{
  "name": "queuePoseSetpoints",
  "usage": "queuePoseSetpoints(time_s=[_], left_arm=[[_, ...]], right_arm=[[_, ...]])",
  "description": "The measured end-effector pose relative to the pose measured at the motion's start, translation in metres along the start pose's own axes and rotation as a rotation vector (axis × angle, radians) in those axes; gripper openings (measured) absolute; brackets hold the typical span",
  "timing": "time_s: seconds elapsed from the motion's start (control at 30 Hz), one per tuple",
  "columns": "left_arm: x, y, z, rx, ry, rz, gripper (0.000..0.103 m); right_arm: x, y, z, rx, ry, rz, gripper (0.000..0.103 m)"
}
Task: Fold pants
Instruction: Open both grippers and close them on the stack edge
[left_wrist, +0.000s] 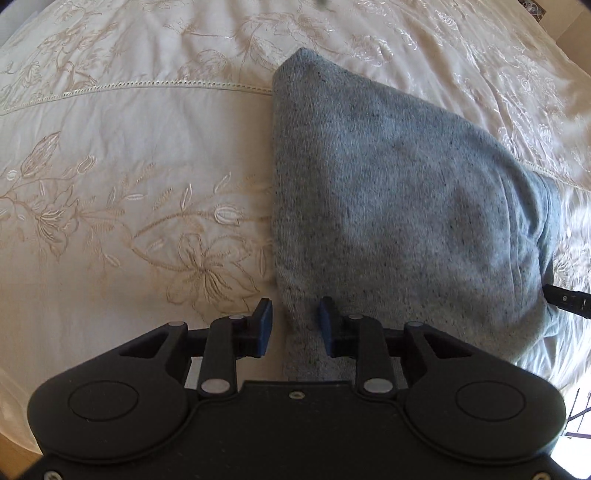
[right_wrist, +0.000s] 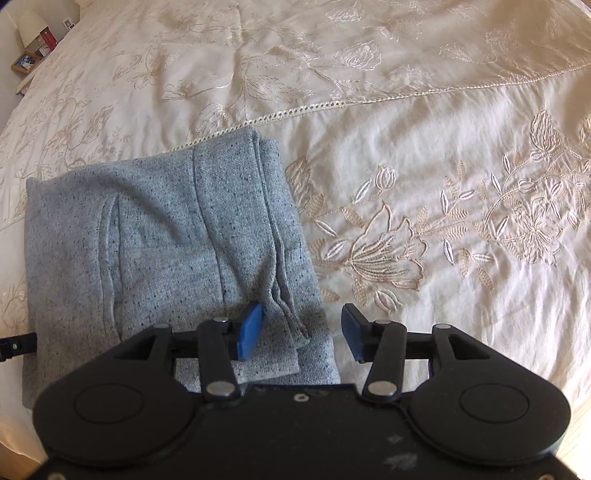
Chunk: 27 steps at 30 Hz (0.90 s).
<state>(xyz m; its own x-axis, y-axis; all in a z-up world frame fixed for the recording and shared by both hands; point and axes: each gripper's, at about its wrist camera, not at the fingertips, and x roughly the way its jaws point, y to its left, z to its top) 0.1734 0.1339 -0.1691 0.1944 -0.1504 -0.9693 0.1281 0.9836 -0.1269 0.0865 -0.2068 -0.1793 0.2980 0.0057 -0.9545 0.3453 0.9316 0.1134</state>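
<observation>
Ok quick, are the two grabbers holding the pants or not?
Left gripper: open, jaws straddling the folded speckled grey knit pants' near edge, not clamped.
Right gripper: open, holding nothing.

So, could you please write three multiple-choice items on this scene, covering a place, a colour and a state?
1. Where do the speckled grey knit pants lie?
A. on a wooden floor
B. on the cream embroidered bedspread
C. in a basket

2. What colour are the pads on the right gripper?
A. blue
B. red
C. yellow

3. How do the left gripper jaws stand?
A. open, astride the pants' near edge
B. shut on a towel
C. out of view

Key: 1 B, bedspread shows on all sides of the pants; 2 A, both pads are blue; 3 A, a gap shows between them with grey cloth in it.
</observation>
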Motion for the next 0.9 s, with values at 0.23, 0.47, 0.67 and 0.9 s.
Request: queuePoseSetpoints(time_s=[0.23,0.47,0.67,0.9], left_arm=[[-0.007,-0.011,-0.01,0.011,-0.02,0.032,0.037],[-0.02,-0.009,-0.001,0.002,-0.1,0.008,0.038],[-0.005,-0.012,0.009,0.042,-0.084,0.004,0.045],[0.014,-0.002,0.01,0.011,-0.066,-0.032,0.056]], right_arm=[[-0.004,-0.009,-0.005,-0.041,0.006,0.059,0.052],[-0.016,-0.012,0.012,-0.103,-0.085,0.122,0.052],[0.002,-0.011,0.02,-0.121,-0.046,0.137,0.052],[0.026,-0.011,0.032,-0.109,-0.01,0.178,0.052]])
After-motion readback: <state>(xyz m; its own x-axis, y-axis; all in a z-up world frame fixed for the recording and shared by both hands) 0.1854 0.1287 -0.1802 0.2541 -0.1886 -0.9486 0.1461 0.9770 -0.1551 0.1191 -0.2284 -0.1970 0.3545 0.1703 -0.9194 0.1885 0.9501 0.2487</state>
